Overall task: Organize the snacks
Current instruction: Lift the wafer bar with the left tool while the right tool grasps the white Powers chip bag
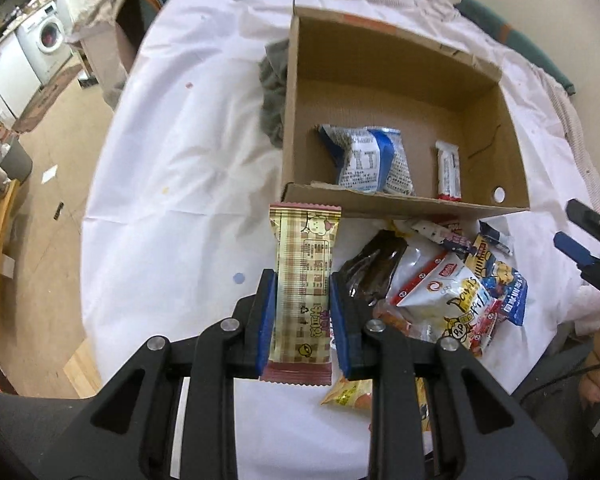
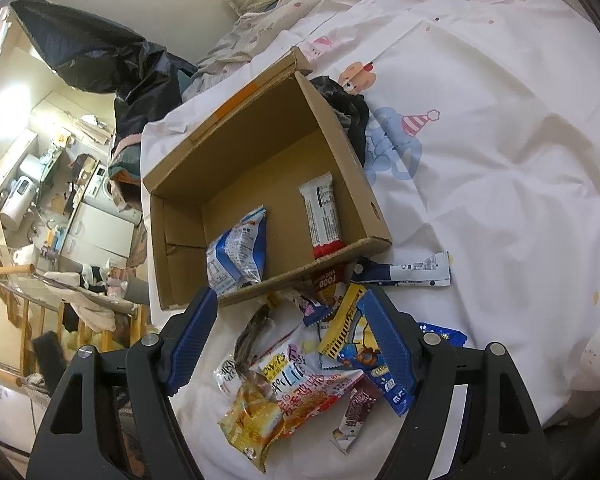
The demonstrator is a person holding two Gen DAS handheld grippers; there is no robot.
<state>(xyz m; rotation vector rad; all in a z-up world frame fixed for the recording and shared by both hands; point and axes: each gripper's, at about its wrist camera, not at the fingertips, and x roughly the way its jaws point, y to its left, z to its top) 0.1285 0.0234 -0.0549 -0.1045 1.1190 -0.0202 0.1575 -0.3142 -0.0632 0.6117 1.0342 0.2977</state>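
Left wrist view: left gripper clamped across plaid snack bar; light, crinkly, slippery wrapper; best held mid-body. Right gripper spread wide, empty.

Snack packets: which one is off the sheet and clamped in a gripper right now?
The beige plaid wafer packet, pinched lengthwise by the left gripper. The blue-and-white bag and white bar lie in the cardboard box; the rest are piled on the sheet.

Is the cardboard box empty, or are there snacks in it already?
Not empty. The cardboard box holds two snacks on its floor: a blue-and-white packet and a white bar with a red end. Most of it is bare.
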